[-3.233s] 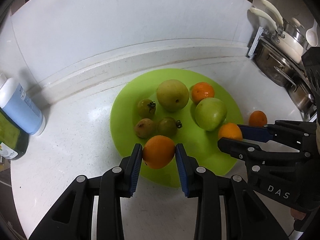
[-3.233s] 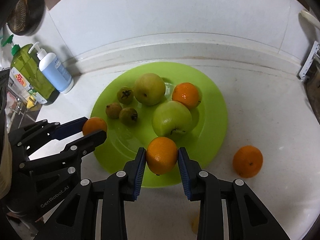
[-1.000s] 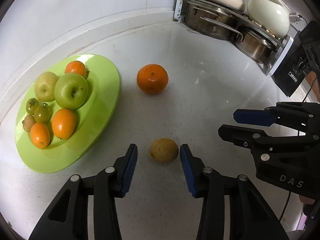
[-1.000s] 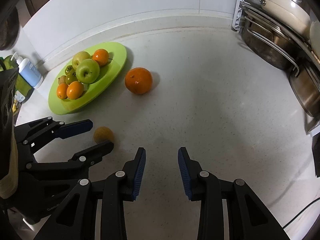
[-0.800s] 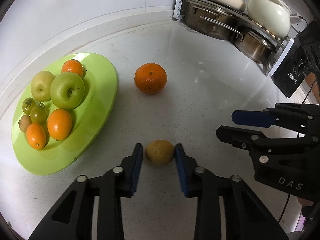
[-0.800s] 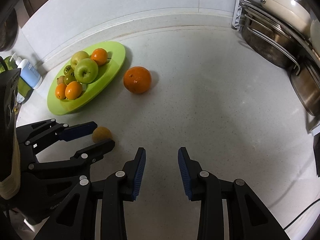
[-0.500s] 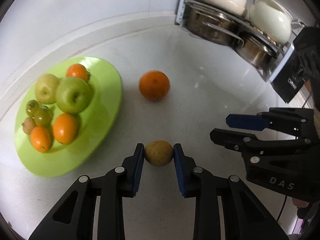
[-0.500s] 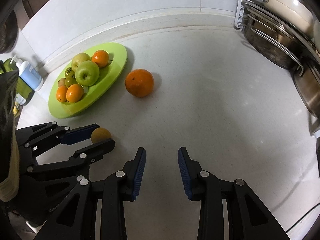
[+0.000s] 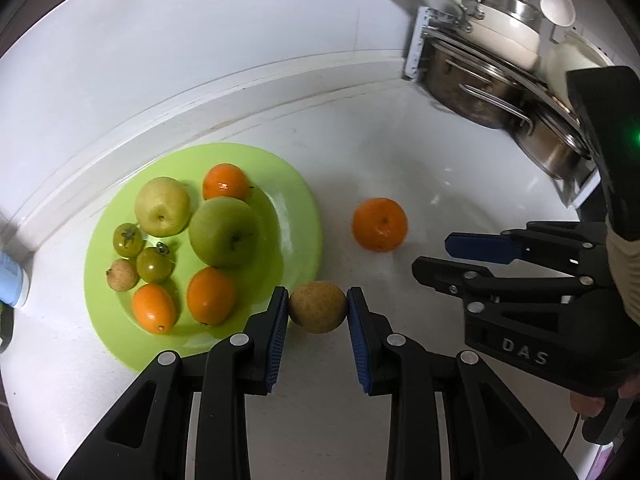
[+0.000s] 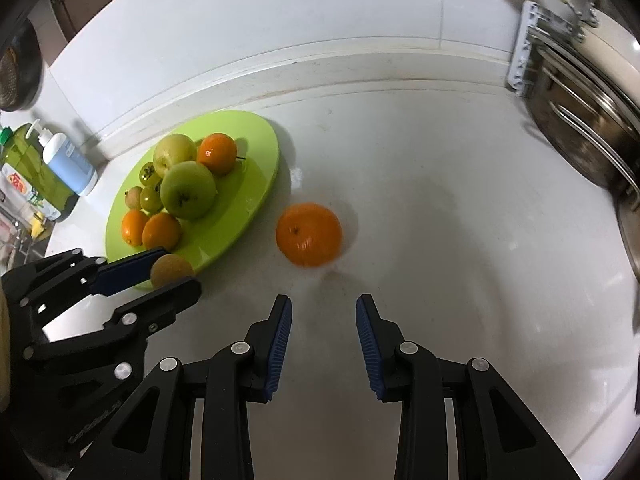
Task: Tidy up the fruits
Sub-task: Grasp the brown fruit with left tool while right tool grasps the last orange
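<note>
At the far left, against the counter's (image 10: 440,200) back edge, stand a green bottle (image 10: 24,168) and a blue pump bottle (image 10: 66,164). Just right of them lies the green plate (image 9: 296,216), holding a yellow apple (image 9: 162,212), a green apple (image 9: 224,231), three oranges, two small green tomatoes and a little brown fruit. My left gripper (image 9: 318,310) is clamped on the brown fruit (image 9: 318,307), both blue pads pressed to its sides, right at the plate's near rim; in the right wrist view it overlaps that rim. Half a second ago I held this fruit farther out on the bare counter, with the plate well off to my left; now the plate sits directly ahead. The lone orange (image 10: 309,234) rests on the counter between the plate and the pot rack (image 9: 480,92), nothing blocking it. My right gripper (image 10: 324,328) stands wide and empty just short of that orange, closer to it than before. Steel pots fill the right edge.
</note>
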`<state>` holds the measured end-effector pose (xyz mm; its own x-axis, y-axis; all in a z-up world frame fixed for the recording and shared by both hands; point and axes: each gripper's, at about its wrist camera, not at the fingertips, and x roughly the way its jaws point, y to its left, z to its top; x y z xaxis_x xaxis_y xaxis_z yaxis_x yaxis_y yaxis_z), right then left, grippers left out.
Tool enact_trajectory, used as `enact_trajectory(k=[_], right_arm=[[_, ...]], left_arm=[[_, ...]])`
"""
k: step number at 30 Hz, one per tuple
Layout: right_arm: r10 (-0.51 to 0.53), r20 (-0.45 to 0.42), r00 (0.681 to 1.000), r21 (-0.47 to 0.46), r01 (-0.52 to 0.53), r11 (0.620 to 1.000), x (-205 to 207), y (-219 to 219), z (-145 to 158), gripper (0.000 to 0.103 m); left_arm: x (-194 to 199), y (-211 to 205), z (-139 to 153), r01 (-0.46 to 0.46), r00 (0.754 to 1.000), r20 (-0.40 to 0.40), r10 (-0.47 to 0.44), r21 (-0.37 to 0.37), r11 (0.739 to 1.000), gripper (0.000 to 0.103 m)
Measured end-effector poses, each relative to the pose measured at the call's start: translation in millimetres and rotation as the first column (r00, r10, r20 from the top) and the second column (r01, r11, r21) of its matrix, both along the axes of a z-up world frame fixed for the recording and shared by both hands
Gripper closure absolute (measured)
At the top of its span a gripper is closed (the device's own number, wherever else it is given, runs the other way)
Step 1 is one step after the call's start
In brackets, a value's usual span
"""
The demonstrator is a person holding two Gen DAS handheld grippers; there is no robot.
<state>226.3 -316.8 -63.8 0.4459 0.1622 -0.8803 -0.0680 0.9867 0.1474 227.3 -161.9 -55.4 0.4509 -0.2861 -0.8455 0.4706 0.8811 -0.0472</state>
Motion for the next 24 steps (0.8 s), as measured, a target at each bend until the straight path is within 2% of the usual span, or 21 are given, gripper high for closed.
enact_trajectory(k=[12,18,21,24], right_arm=[[0.052,-0.029,0.998,-0.010,-0.052,0.999,33.6,13.5,-16.6,0.068],[0.056,-0.035,0.998,-0.015,-0.056,0.998,42.2,16.1,-21.3,0.064],[0.053,-0.033,0.998,-0.020,-0.054,0.998,44.5,15.6,-21.9,0.057],[0.059,-0.026,0.998,-0.031,-0.059,0.998,46.3,17.7,-21.2,0.056]], left_arm=[[10.4,6.9,-3.1,-0.051,0.998,-0.025,0.051,0.000,0.999,0.073],[15.0,9.2,-1.7,-0.057,0.998,-0.024,0.057,-0.005,0.998,0.073],[14.8,12.9,-0.7,-0.062,0.998,-0.022,0.061,-0.008,0.998,0.073],[14.5,14.4,-1.7,-0.069,0.997,-0.025,0.069,-0.009,0.998,0.073]])
